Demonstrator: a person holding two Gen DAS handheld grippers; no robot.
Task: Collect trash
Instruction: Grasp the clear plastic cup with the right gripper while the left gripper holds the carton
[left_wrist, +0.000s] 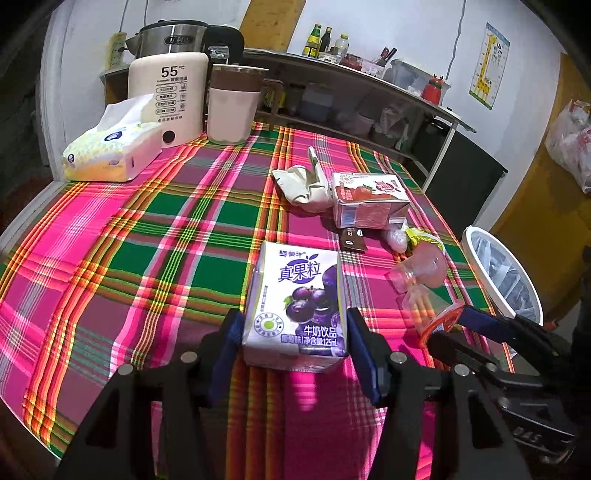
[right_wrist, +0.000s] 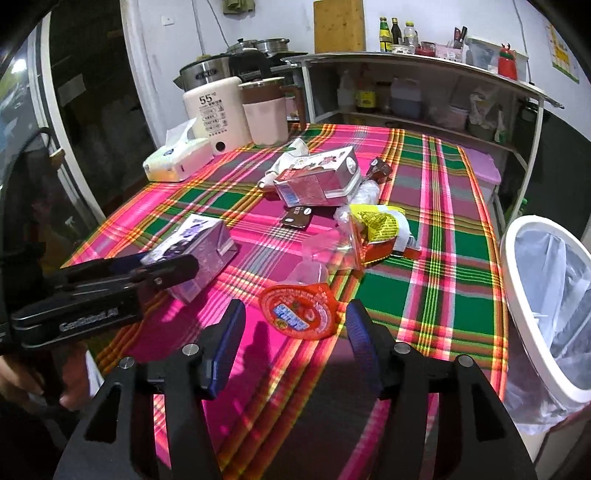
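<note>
Purple carton (left_wrist: 295, 306) lies between the spread pads of the left gripper (left_wrist: 295, 354), ungripped. Right gripper (right_wrist: 295, 332), open, straddles the jelly cup (right_wrist: 299, 310). Other litter remains beyond the carton; the bin (right_wrist: 546, 306) looks empty.

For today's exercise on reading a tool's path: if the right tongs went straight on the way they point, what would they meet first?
Probably the jelly cup with the red lid, lying on its side between the open right tongs. Depth is unclear, but nothing else sits nearer in that line.
</note>
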